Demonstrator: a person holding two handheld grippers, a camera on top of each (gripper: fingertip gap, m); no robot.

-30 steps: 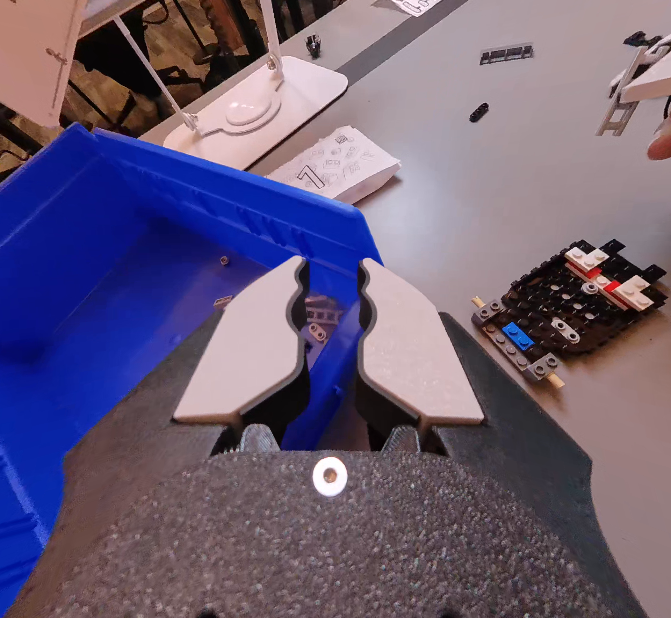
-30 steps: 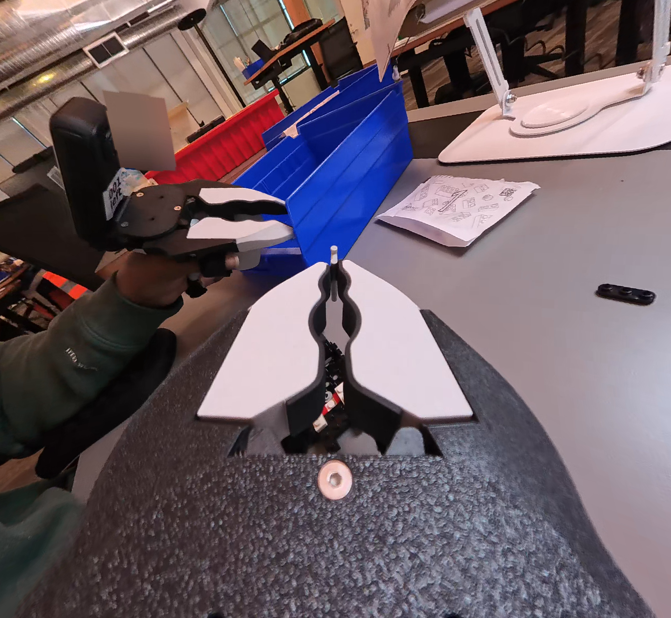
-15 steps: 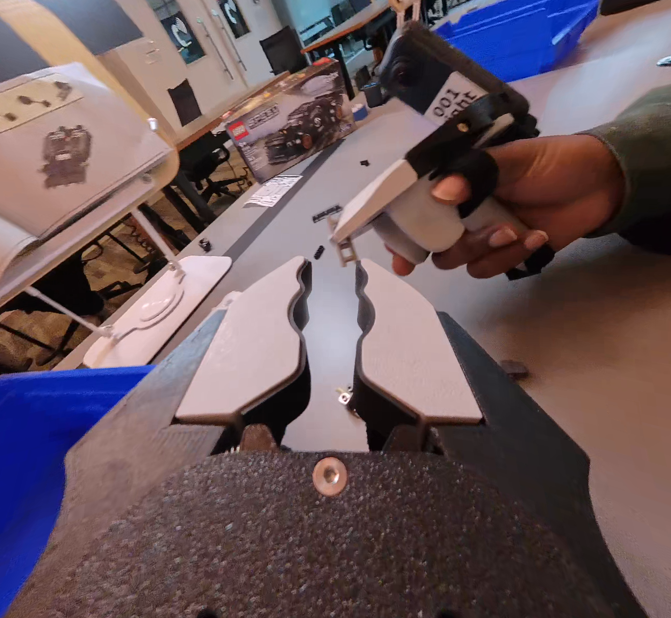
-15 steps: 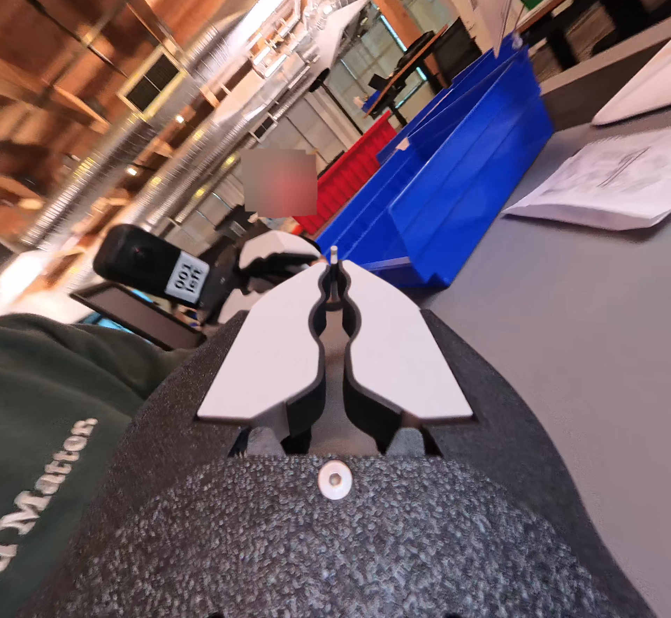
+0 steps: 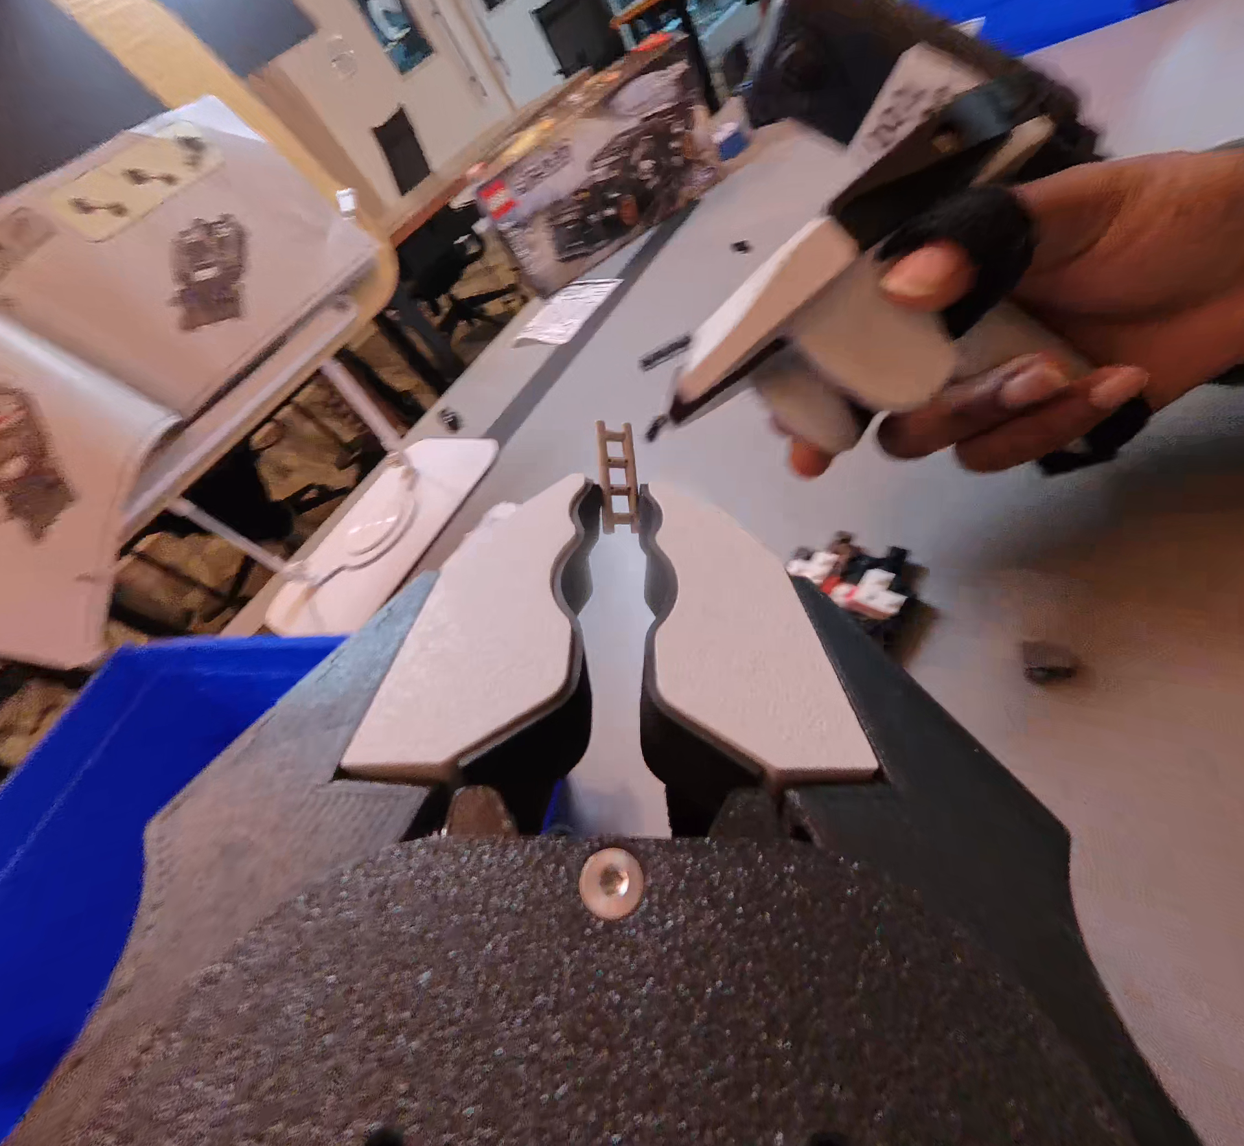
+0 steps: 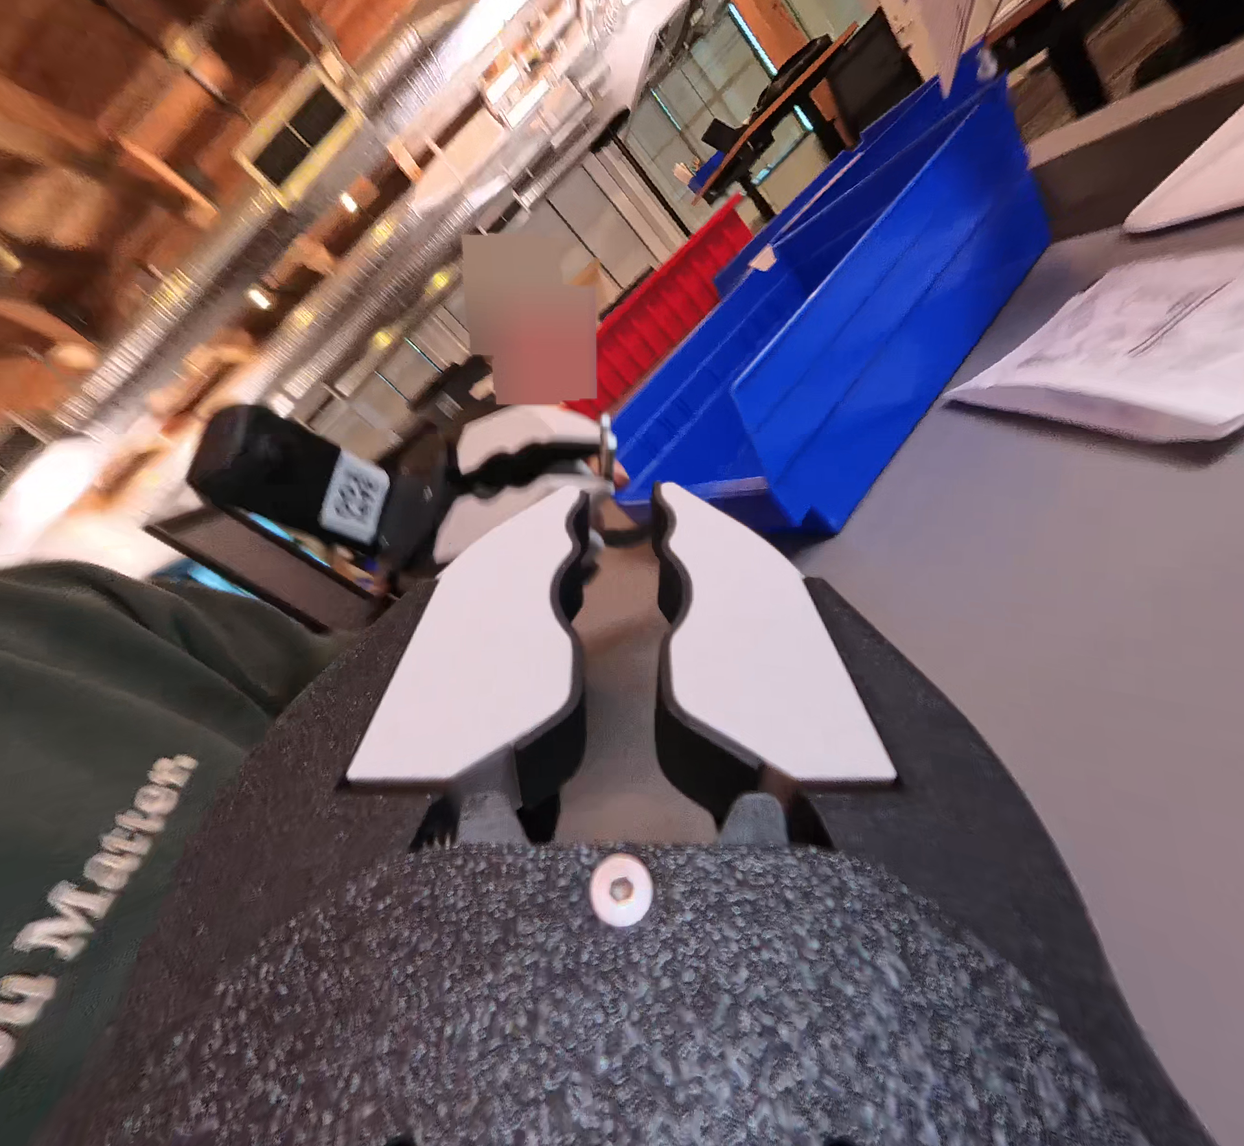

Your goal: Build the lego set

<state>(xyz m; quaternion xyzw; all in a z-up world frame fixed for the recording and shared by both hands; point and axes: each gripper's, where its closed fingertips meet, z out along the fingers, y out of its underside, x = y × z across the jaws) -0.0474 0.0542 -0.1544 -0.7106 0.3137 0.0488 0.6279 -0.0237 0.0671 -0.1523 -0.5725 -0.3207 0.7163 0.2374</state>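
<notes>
My left gripper (image 5: 618,496) is shut on a small grey ladder-shaped brick piece (image 5: 617,474), which stands upright out of its tips above the grey table. My right gripper (image 5: 680,397), held by a hand, is blurred just above and to the right of the ladder, and apart from it. In the right wrist view my right gripper (image 6: 623,498) is open and empty. The ladder (image 6: 605,440) shows just past its tips, held by the left gripper (image 6: 592,474).
A blue bin (image 5: 101,743) is at the lower left. A black brick plate assembly (image 5: 855,582) and a small dark piece (image 5: 1047,669) lie on the table at right. A white stand base (image 5: 377,528) is ahead on the left. More blue bins (image 6: 875,340) and a paper bag (image 6: 1131,353) are nearby. My left and right fingertips are right by each other.
The ladder has passed from the right gripper to the left. The left jaws have closed on it, and the right jaws have opened and drawn back a little.
</notes>
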